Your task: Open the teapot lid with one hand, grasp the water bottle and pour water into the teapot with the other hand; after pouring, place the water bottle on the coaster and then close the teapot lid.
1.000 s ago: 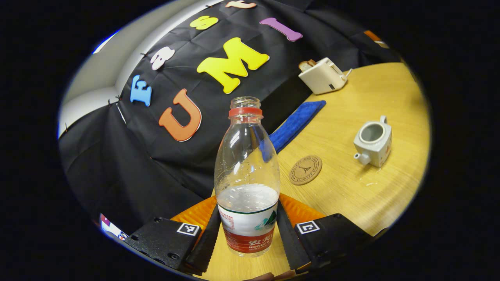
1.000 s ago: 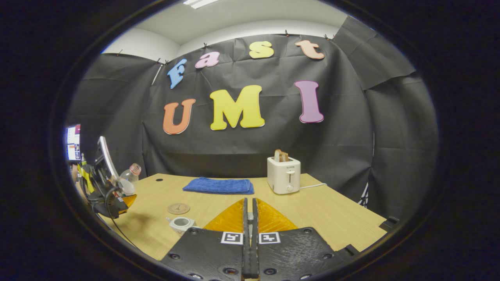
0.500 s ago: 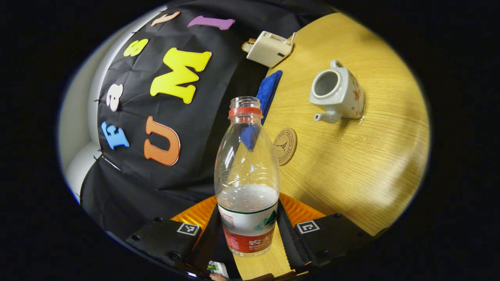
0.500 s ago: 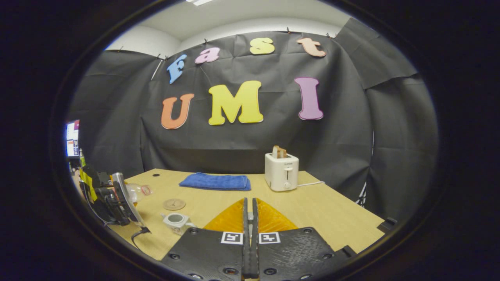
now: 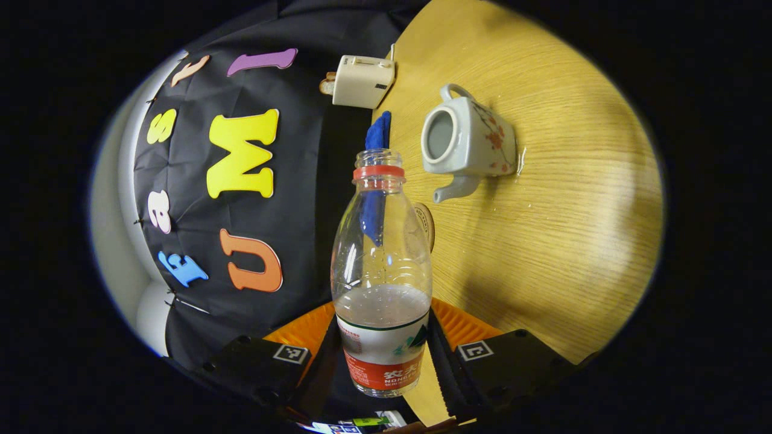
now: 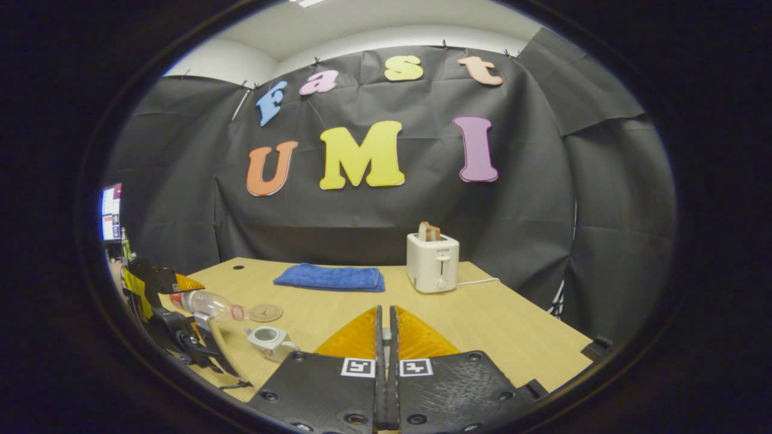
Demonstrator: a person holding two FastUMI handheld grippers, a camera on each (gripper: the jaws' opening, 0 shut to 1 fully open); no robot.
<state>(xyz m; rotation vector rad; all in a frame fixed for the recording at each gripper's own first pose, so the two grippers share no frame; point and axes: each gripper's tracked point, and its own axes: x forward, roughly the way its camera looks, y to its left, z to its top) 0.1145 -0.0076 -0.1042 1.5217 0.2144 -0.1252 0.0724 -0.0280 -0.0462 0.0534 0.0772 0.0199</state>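
Note:
My left gripper is shut on a clear water bottle with a red neck ring, no cap and some water inside. In the right gripper view the bottle lies tipped almost level, with its mouth pointing at the teapot. The white teapot stands lidless on the table, just beyond the bottle's mouth. A round cork coaster peeks out from behind the bottle. My right gripper hovers over the table, its fingers pressed together on a small pale piece, the teapot lid, which is mostly hidden.
A white toaster with toast stands at the back of the wooden table. A folded blue towel lies to its left. A screen glows at the far left, behind the left gripper.
The left gripper has rolled the bottle from upright to almost level and brought its mouth close to the open teapot. The right gripper has barely moved.

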